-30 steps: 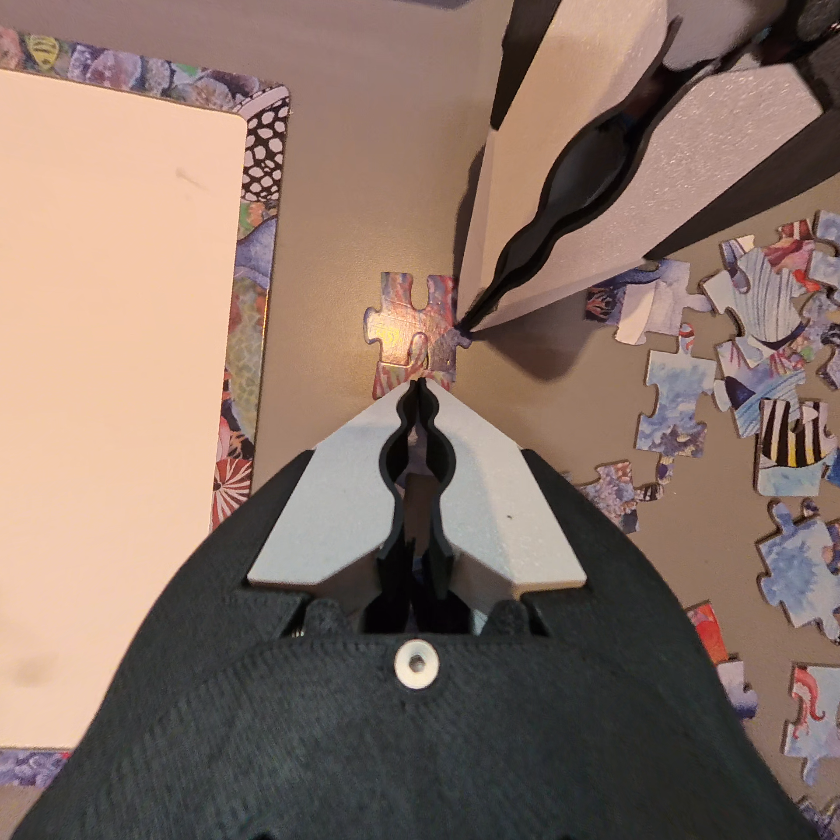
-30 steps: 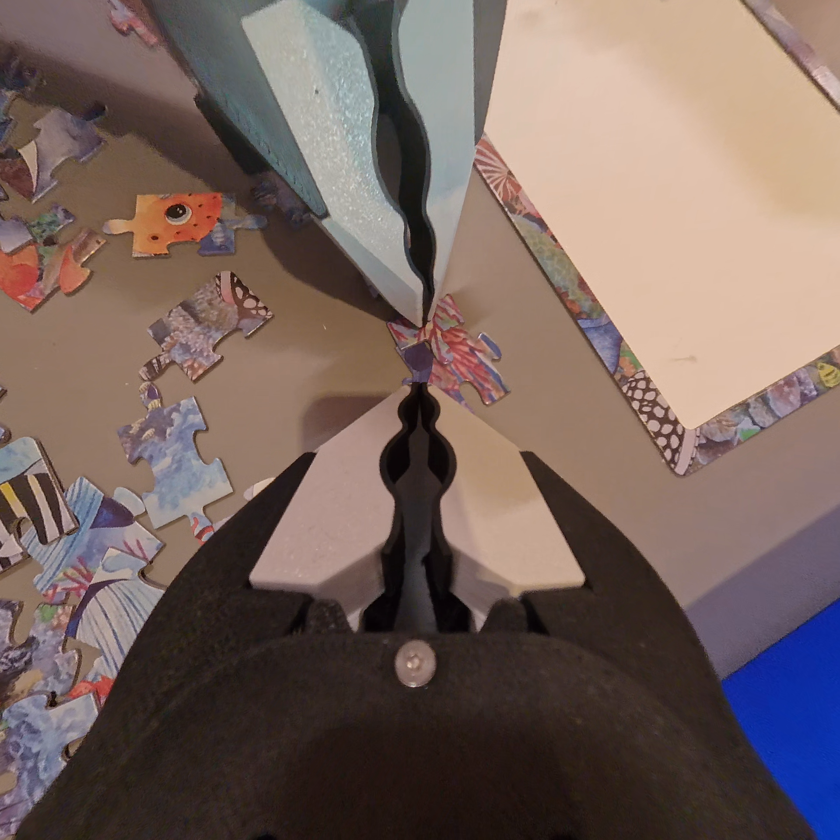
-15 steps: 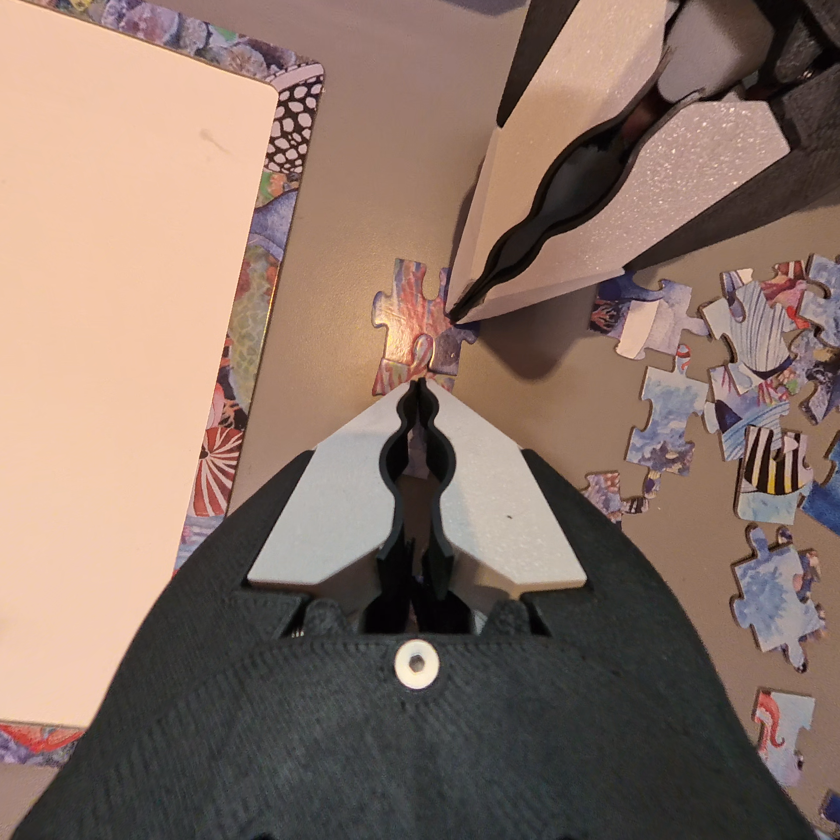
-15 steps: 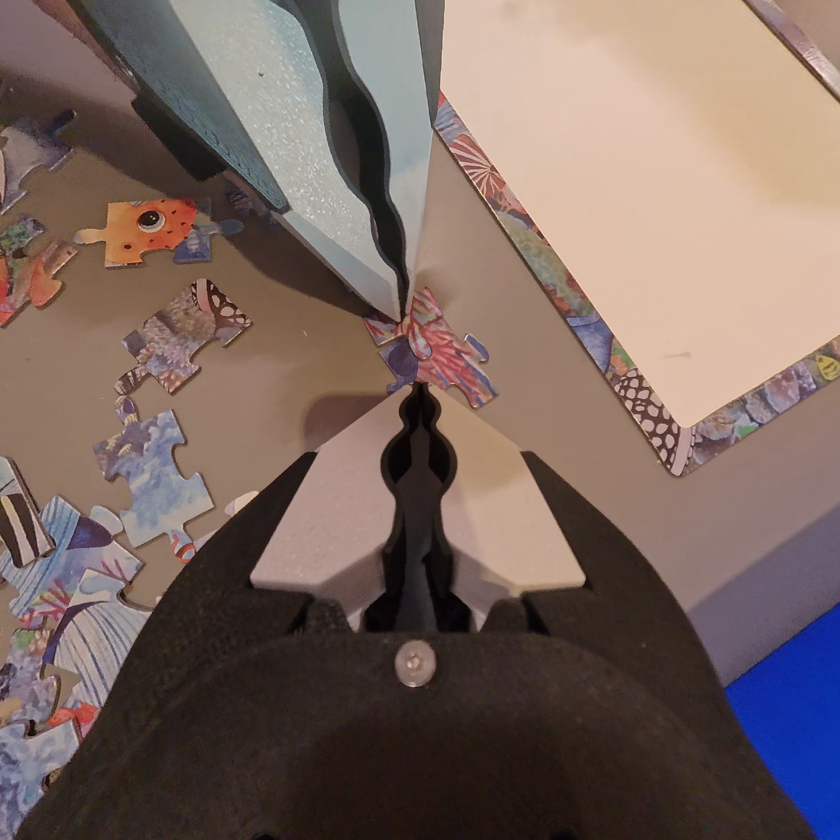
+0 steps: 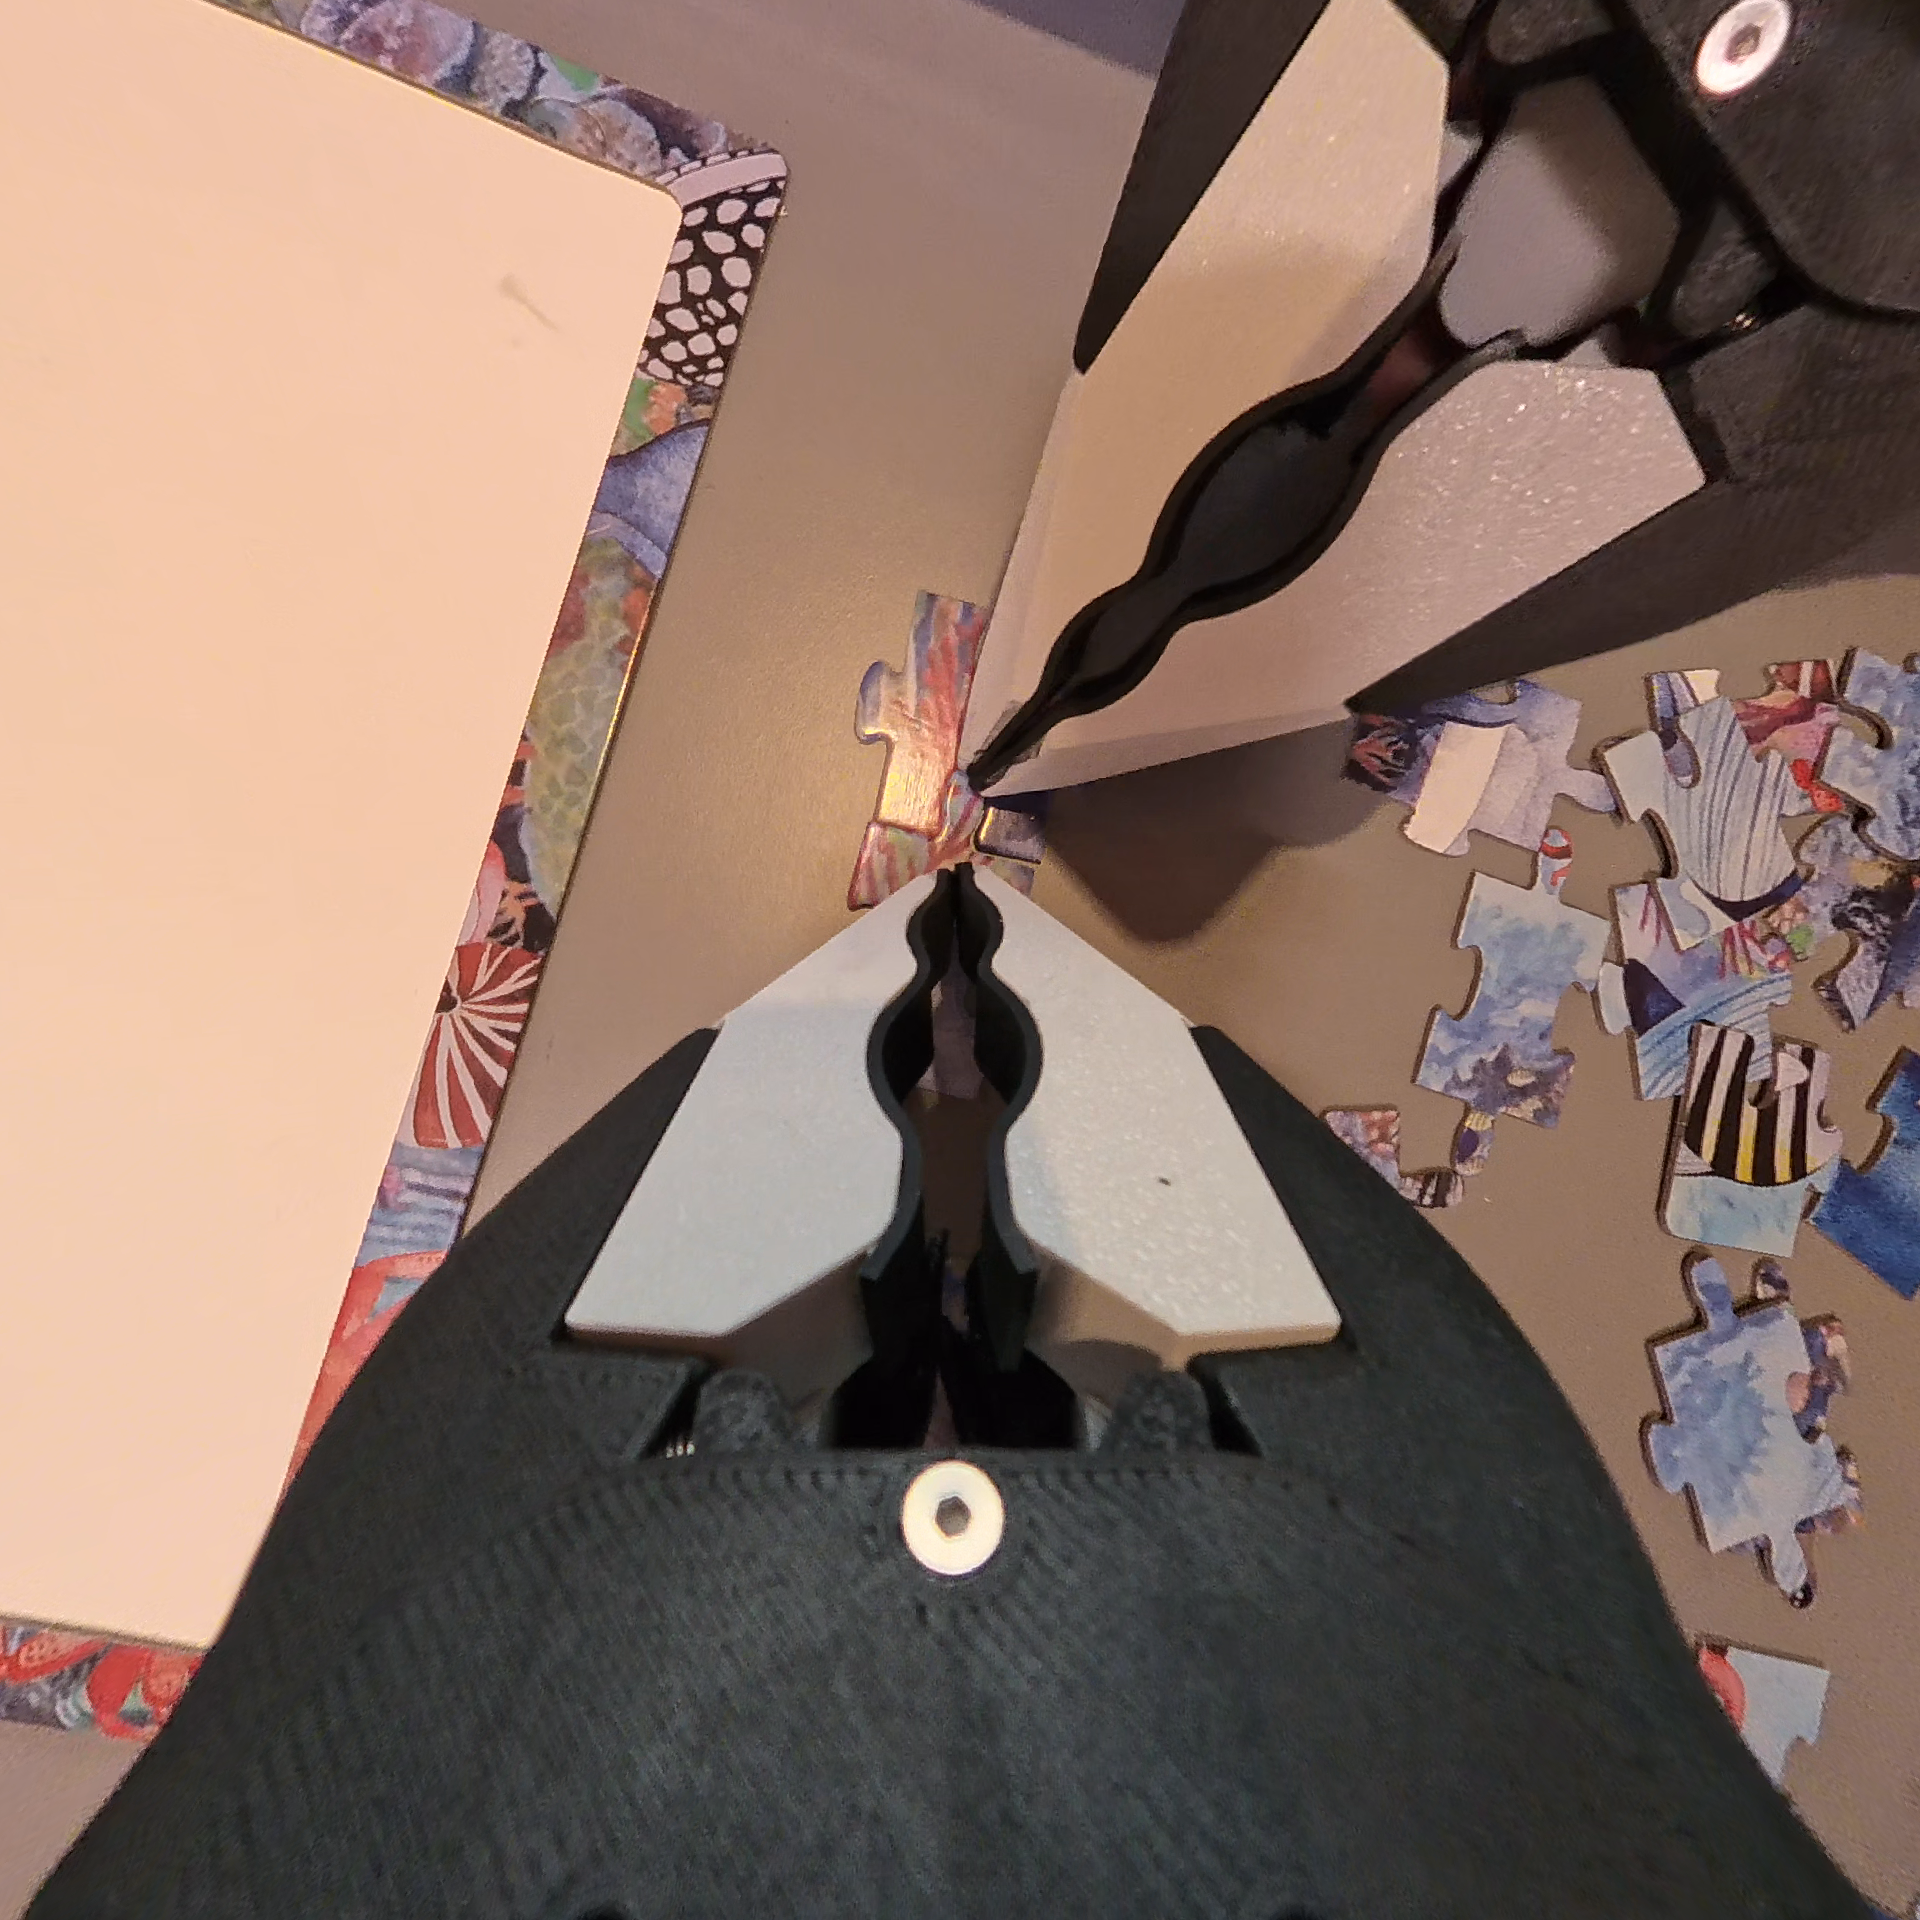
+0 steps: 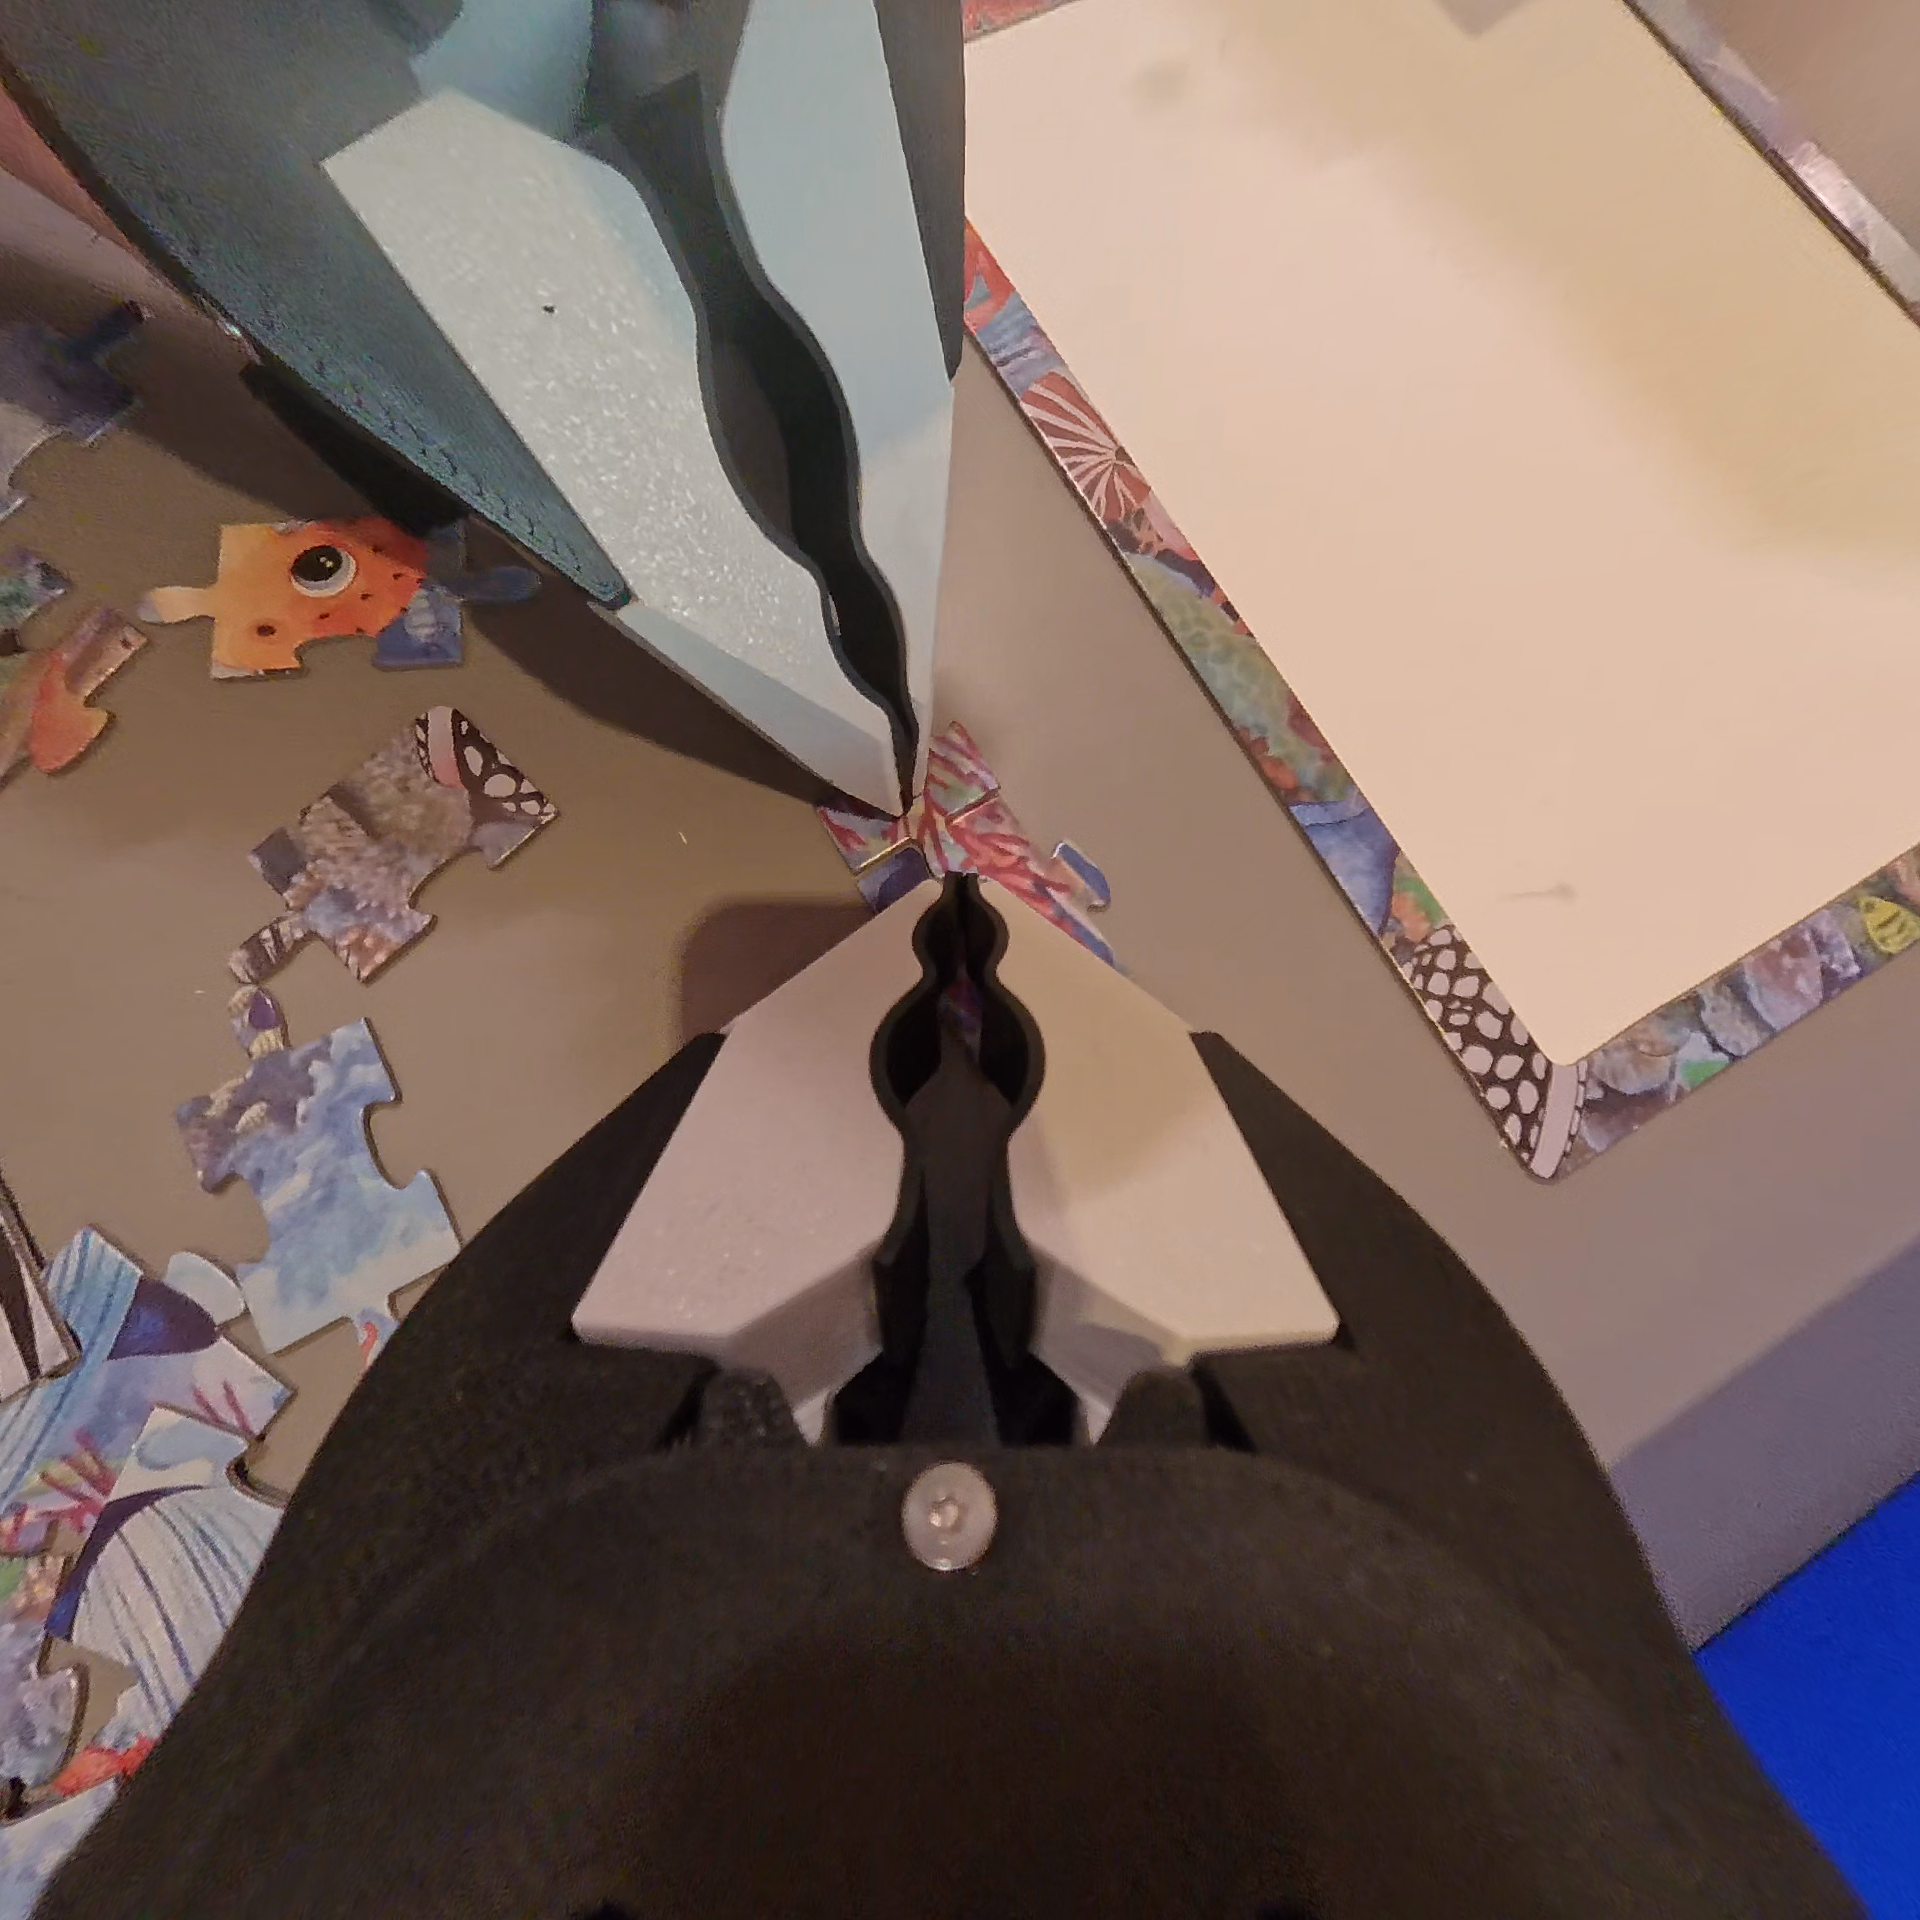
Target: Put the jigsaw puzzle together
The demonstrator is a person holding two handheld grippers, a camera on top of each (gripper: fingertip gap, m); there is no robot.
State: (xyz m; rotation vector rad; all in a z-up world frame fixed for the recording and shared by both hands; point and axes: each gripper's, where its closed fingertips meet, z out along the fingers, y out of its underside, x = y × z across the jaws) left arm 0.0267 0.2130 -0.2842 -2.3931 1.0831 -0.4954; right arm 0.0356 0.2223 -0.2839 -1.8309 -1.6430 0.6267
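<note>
Grey-brown is the table [image 5: 914, 343] on which we work, and on it two joined coral-red puzzle pieces [image 5: 920, 727] lie flat between our two tools. We hold the left gripper [image 5: 954, 878] with its fingers pressed together, and its tips touch the near edge of these pieces. The right gripper [image 5: 982, 769] comes from the far right side, its fingers also pressed together, and its tips rest on the top of the same pieces. We cannot tell whether either one really pinches the cardboard or only pushes on it.

In the right wrist view the right gripper [image 6: 958, 881] meets the left gripper [image 6: 902, 800] over the joined pieces [image 6: 987, 831], so both bodies hide a big part of them.

Just beside, the puzzle tray [image 5: 665, 343] lies with a painted border and a bare cream middle. On the other side loose pieces are scattered: a blue piece [image 5: 1501, 987], a striped fish piece [image 5: 1745, 1122], an orange fish piece [image 6: 312, 592] and a spotted piece [image 6: 405, 831].
</note>
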